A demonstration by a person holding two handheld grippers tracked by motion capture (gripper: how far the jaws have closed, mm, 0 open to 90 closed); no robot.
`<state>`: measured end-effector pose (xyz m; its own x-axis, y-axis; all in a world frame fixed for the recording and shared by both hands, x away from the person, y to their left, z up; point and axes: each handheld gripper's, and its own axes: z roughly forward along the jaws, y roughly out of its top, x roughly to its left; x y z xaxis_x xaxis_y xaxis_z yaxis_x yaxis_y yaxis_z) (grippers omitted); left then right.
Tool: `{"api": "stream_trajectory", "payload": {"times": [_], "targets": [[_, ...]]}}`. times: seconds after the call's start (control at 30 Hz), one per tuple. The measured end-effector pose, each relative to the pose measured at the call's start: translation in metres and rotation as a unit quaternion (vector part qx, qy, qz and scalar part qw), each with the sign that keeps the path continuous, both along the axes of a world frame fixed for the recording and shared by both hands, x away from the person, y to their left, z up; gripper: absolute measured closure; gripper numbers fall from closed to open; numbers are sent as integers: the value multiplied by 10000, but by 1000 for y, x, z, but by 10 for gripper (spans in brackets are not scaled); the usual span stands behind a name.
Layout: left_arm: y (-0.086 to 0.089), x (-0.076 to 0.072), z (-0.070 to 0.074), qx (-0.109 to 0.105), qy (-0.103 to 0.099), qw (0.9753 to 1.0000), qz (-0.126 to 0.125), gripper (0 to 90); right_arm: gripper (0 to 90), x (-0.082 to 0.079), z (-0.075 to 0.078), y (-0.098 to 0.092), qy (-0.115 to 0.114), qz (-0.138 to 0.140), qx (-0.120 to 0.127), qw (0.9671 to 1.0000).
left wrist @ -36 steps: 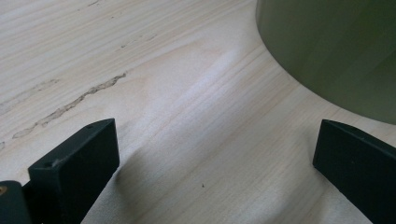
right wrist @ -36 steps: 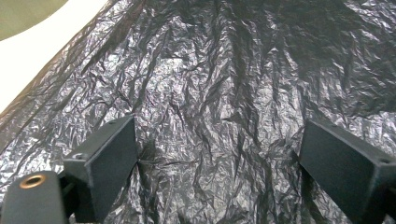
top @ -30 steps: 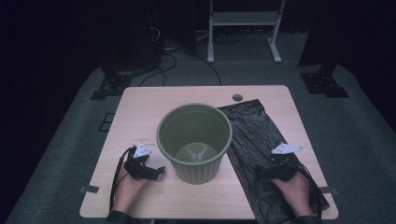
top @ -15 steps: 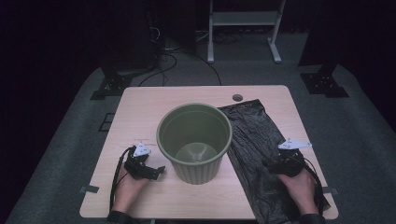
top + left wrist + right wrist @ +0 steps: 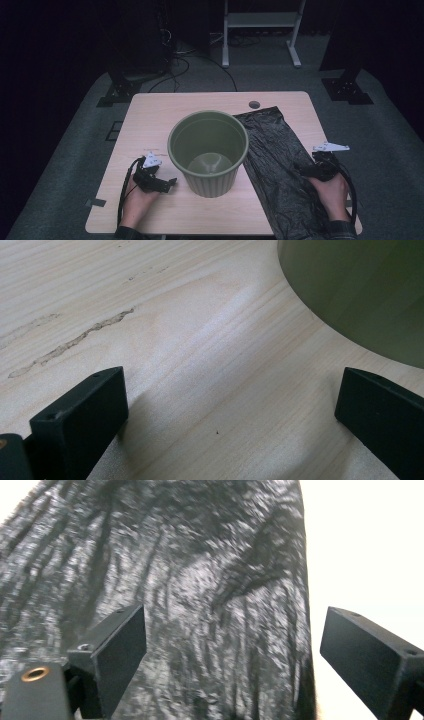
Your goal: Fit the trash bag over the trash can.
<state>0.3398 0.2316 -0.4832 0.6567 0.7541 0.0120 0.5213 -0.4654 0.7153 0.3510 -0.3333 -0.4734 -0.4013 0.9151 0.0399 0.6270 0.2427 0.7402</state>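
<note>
An olive green bin (image 5: 209,152) stands upright and empty in the middle of the wooden table (image 5: 165,107). A black plastic bag (image 5: 275,160) lies flat to its right, running to the table's front edge. My left gripper (image 5: 167,183) rests on the table left of the bin, open, with bare wood between its jaws and the bin's wall (image 5: 360,290) just ahead to the right. My right gripper (image 5: 306,171) is open at the bag's right side; the crinkled bag (image 5: 200,580) lies under and between its jaws, and pale table shows to the right.
A small dark round hole (image 5: 254,104) sits near the table's far edge. A strip of tape (image 5: 95,203) marks the front left corner. Beyond the table are a grey floor, cables (image 5: 185,60) and a white stand (image 5: 260,30).
My right gripper has moved right and slightly back, from over the bag toward its right edge. The left gripper and the bin have stayed put.
</note>
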Motion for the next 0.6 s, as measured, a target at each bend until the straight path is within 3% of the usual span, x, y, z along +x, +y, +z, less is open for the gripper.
{"api": "stream_trajectory", "payload": {"times": [0.2,0.33,0.43,0.6], "targets": [[0,0,0,9,2,10000,-7,0,107,-1,-7,-3,181,-55,-31,9998],[0,0,0,11,1,10000,-13,0,172,-3,-8,-4,238,-18,-10,9997],[0,0,0,10,2,10000,-14,0,254,-6,-8,0,166,16,-161,9997],[0,0,0,9,2,10000,-14,0,588,-11,-6,4,19,221,-124,9997]]}}
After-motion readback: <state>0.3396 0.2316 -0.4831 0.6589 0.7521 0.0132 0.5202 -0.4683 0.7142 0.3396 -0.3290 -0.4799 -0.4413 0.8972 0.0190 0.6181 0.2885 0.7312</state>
